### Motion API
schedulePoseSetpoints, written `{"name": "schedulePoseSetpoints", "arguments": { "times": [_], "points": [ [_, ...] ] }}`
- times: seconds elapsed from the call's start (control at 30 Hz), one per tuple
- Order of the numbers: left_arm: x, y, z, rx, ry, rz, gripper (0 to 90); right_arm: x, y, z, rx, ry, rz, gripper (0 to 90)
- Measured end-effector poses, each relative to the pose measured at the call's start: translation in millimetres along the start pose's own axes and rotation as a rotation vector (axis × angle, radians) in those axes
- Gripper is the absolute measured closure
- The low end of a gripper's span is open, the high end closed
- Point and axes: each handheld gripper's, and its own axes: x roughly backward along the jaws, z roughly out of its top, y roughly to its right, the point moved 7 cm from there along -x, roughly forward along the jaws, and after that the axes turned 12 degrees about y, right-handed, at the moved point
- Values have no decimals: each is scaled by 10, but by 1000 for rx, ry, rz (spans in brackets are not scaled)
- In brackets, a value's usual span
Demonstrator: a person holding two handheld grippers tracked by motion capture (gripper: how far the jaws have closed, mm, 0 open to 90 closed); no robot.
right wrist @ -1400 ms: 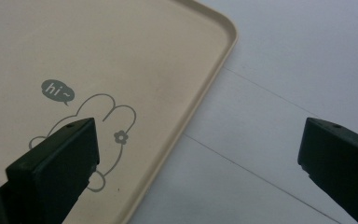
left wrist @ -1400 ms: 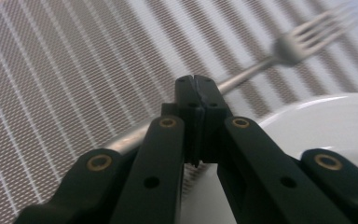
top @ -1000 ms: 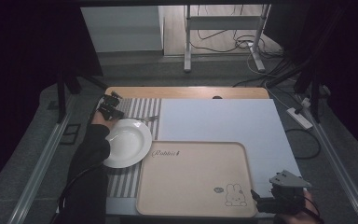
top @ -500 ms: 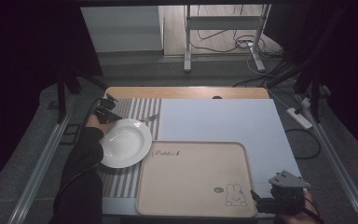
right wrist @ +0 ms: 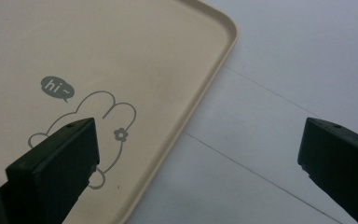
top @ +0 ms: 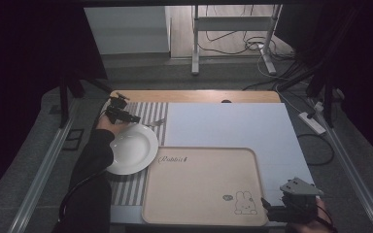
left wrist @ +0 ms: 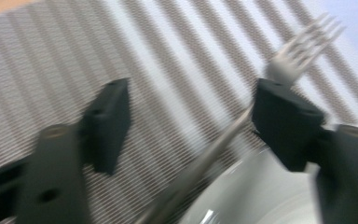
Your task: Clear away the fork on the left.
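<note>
Our left gripper is apart around the fork by the plate, not grabbing yet. Our right gripper waits apart at the tray's near corner.

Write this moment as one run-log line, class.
left gripper: open, straddling fork by plate | right gripper: open, over tray corner

Fork handle blurred, its end behind the plate
</note>
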Motion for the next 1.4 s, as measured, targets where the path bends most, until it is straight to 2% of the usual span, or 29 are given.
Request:
{"name": "schedulePoseSetpoints", "arguments": {
  "times": [0.1, 0.17, 0.23, 0.37, 0.5, 0.53, 0.57, 0.67, 0.83, 0.93, 1.0, 1.1, 1.17, 1.23, 1.3, 1.4],
  "points": [
    [-123, 113, 16, -1, -26, -49, 124, -1, 0, 0, 0, 0, 2, 0],
    [-186, 162, 28, -13, -39, -56, 37, 0, 0, 0, 0, 1, 1, 0],
    [-239, 205, 33, -17, -55, -63, 0, 0, 0, 0, -1, 1, 2, 0],
    [-354, 242, 37, -47, -109, -26, 0, 0, -1, 0, 1, 1, 4, 0],
    [-422, 262, 53, -111, -135, 33, 12, 4, -1, 0, 1, 2, 5, 0],
    [-426, 264, 54, -132, -144, 50, 33, 4, 0, -1, 2, 2, 5, 0],
    [-423, 263, 60, -141, -148, 46, 45, 4, -1, -1, 0, 2, 5, 0],
    [-378, 223, 72, -140, -141, 40, 139, 7, -3, -2, 4, 3, 6, 0],
    [-250, 83, 35, -134, -114, 44, 412, 8, -5, -4, 8, 2, 8, 0],
    [-184, 4, 4, -119, -115, 41, 610, 8, -7, -5, 10, 0, 9, 0],
    [-150, -40, -20, -106, -118, 38, 706, 7, -9, -5, 12, 1, 9, 0],
    [-116, -85, -50, -88, -114, 20, 776, 4, -10, -6, 13, 0, 9, 0],
    [-100, -98, -65, -71, -108, 5, 788, 4, -11, -6, 14, -1, 10, 0],
    [-81, -95, -76, -79, -119, -15, 815, 4, -13, -6, 15, -2, 9, 0],
    [-66, -104, -85, -74, -121, -14, 841, 5, -14, -6, 17, -2, 8, 0],
    [-13, -156, -95, -56, -97, -5, 842, 5, -13, -6, 16, -2, 7, 0]
  ]
}}
